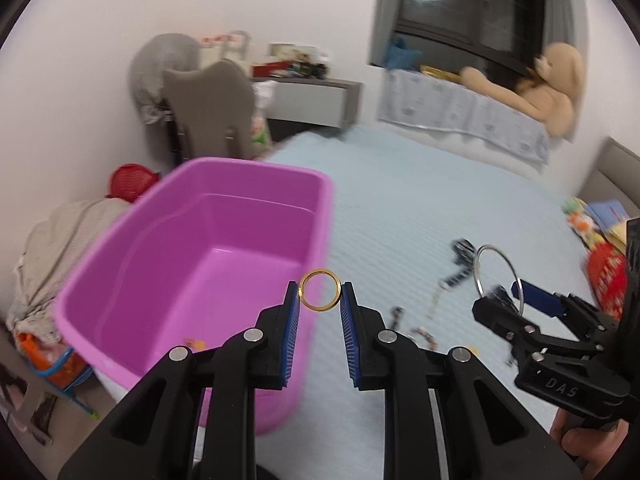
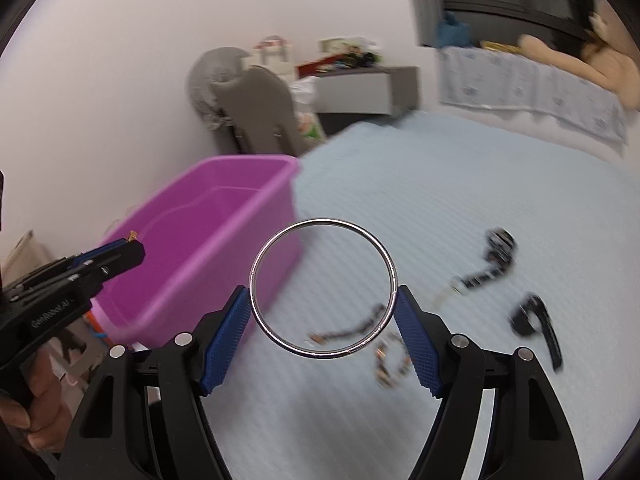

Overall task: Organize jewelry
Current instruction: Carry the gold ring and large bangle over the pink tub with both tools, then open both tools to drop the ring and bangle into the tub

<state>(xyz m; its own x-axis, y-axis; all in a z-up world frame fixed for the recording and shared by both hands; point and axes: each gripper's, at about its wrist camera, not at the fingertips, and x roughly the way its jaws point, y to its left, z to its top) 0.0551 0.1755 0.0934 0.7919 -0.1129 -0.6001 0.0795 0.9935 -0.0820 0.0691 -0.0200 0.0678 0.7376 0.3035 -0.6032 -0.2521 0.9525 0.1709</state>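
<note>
My left gripper [image 1: 320,300] is shut on a small gold ring [image 1: 319,290], held over the near right rim of the pink tub [image 1: 160,256]. My right gripper [image 2: 323,300] is shut on a large silver bangle [image 2: 256,256], held above the light blue bed [image 2: 460,184]. The right gripper also shows in the left wrist view [image 1: 504,294] with the bangle [image 1: 480,254]. The left gripper shows at the left of the right wrist view [image 2: 130,244], beside the tub [image 2: 224,216]. A small orange item [image 1: 194,343] lies in the tub.
Several loose pieces lie on the bed: a dark watch [image 2: 498,248], a dark strap [image 2: 538,326], a beaded bracelet [image 2: 348,330]. A grey chair [image 1: 208,108], a red basket [image 1: 130,182] and clothes [image 1: 60,248] stand beyond the tub. A teddy bear [image 1: 552,84] sits by the window.
</note>
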